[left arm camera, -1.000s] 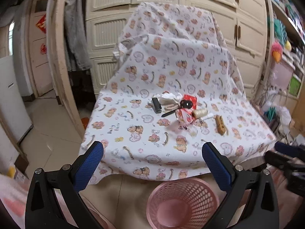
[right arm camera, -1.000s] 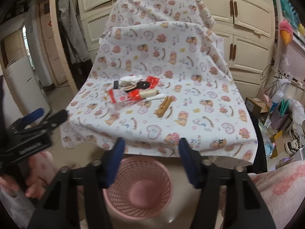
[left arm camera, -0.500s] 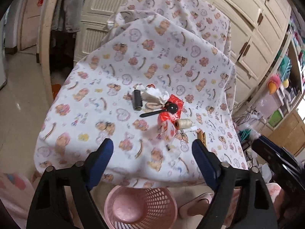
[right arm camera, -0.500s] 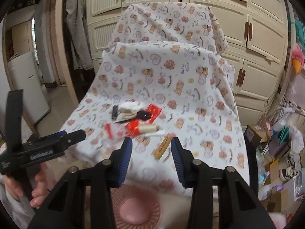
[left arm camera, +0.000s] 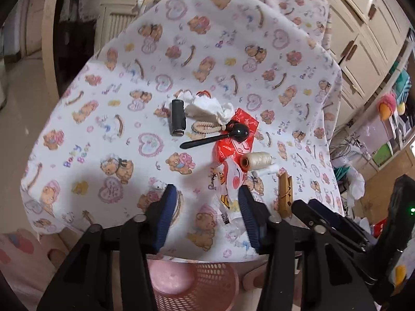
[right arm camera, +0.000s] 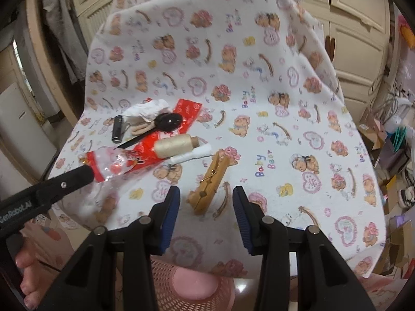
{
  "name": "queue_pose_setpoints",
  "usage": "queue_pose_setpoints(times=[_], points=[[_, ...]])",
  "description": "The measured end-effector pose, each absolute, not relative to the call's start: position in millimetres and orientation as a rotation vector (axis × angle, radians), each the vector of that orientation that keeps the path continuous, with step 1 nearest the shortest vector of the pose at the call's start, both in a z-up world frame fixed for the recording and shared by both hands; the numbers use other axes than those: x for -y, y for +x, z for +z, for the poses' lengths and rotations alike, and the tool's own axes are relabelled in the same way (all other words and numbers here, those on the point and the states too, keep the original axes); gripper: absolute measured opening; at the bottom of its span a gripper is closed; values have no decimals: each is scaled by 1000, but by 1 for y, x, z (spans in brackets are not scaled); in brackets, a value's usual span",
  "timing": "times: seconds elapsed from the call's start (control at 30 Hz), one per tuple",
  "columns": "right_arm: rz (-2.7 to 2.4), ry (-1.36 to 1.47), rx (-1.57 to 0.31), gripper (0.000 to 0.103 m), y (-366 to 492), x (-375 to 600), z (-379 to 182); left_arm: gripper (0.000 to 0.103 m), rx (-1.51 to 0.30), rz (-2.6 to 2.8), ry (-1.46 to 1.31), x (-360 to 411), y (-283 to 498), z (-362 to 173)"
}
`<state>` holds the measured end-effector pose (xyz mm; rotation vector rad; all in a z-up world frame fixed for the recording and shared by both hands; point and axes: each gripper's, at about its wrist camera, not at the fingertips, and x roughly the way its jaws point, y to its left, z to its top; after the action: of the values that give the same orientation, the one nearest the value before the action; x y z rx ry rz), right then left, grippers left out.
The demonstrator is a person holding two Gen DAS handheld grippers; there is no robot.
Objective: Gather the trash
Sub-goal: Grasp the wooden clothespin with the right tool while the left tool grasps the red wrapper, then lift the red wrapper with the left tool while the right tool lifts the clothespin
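On a teddy-bear cloth lie a crumpled white tissue (left arm camera: pixel 207 107), a red wrapper (left arm camera: pixel 237 137) and a clear and red plastic wrapper (left arm camera: pixel 229 181), also seen in the right wrist view (right arm camera: pixel 111 163). My left gripper (left arm camera: pixel 206 207) is open just before the clear wrapper, its right finger next to it. My right gripper (right arm camera: pixel 205 204) is open around the near end of a wooden clothespin (right arm camera: pixel 210 181). A pink basket (left arm camera: pixel 192 287) stands below the table edge.
A black cylinder (left arm camera: pixel 177 120), black spoon (left arm camera: pixel 218 136), beige hair tie (left arm camera: pixel 205 127), cream thread spool (left arm camera: pixel 256 160) and white spool (right arm camera: pixel 190 155) lie among the trash. Cupboards stand behind. Clutter and boxes (right arm camera: pixel 384 140) fill the floor at right.
Both grippers have moved forward and down over the table. The left now reaches the clear wrapper, the right reaches the clothespin. Both stay open.
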<state>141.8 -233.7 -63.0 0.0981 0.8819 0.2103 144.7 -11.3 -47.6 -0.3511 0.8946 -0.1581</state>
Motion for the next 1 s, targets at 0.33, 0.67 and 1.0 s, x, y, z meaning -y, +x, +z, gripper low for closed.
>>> queue_pose_setpoints(times=[0.33, 0.67, 1.0], points=[[201, 62, -876, 17, 149, 222, -83, 1, -813, -185, -270, 19, 129, -32], [153, 107, -841, 13, 141, 228, -80, 0, -686, -193, -316, -9, 102, -7], [134, 129, -804, 13, 125, 239, -63, 0, -568, -256, -261, 1, 82, 16]])
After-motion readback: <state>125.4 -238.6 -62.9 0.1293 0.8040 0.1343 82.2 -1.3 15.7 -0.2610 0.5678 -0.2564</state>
